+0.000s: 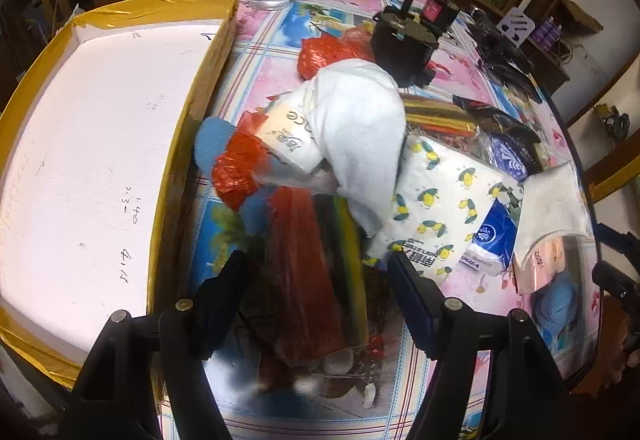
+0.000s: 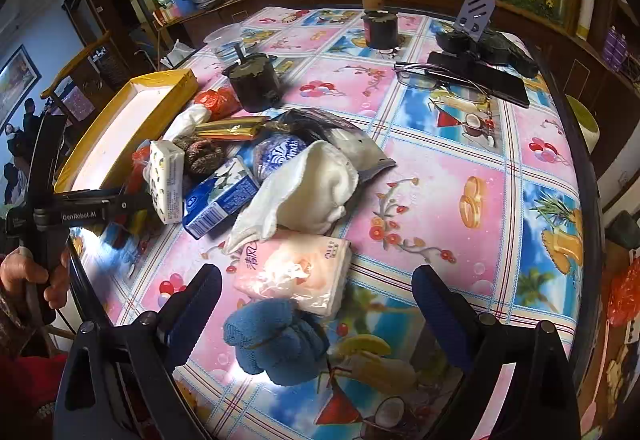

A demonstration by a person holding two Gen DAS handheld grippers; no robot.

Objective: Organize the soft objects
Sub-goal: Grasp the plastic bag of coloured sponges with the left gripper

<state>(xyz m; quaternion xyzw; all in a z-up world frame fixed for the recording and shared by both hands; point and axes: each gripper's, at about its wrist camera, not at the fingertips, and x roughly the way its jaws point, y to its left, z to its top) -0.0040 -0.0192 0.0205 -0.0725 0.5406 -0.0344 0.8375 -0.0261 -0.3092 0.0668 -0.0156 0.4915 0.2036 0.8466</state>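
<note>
Both tools over the pile, nothing gripped.
Left tool (image 1: 316,276) half-open around the red bag (image 1: 304,260), likely to grasp; right tool (image 2: 316,296) wide open above the blue cloth (image 2: 276,336).

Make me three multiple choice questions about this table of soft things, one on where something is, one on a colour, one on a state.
1. Where does the pink tissue pack lie?
A. inside the foam box
B. on the tablecloth beside the blue cloth
C. on top of the glasses

2. What colour is the tape round the foam box rim?
A. gold
B. green
C. black

3. How do the right gripper jaws stand?
A. closed on the blue cloth
B. closed on a towel
C. open, holding nothing

Answers: 1 B, the pack rests on the cloth-covered table touching the blue cloth. 2 A, gold tape lines the rim. 3 C, both jaws stand apart above the cloth.
</note>
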